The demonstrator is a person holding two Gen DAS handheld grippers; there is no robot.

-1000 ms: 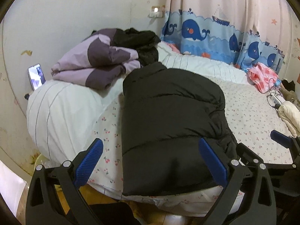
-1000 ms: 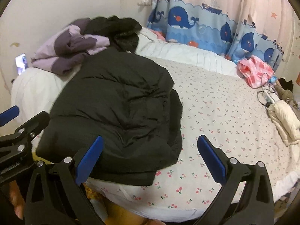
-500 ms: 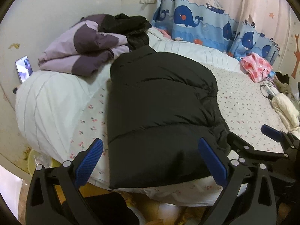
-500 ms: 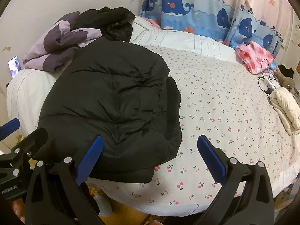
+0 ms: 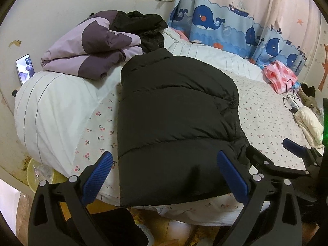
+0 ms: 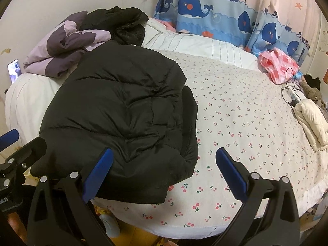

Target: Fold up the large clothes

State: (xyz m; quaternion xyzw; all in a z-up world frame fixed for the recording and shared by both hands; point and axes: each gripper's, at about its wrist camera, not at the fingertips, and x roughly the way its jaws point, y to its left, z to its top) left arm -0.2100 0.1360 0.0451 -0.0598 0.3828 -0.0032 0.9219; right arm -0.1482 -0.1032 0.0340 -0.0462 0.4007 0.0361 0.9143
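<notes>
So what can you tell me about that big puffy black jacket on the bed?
The big puffy black jacket looks quilted, with padded bands stitched across it and a slightly shiny fabric. It lies folded into a thick bundle on the cherry-print bedsheet, its near end reaching the bed's edge and its far end by the purple folded coat. Both open grippers, left gripper and right gripper, are off it.

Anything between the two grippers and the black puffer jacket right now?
Nothing visible. The black puffer jacket lies on the bed's near edge, directly ahead of the open left gripper. The open right gripper faces the jacket's right hem and bare cherry-print sheet.
</notes>
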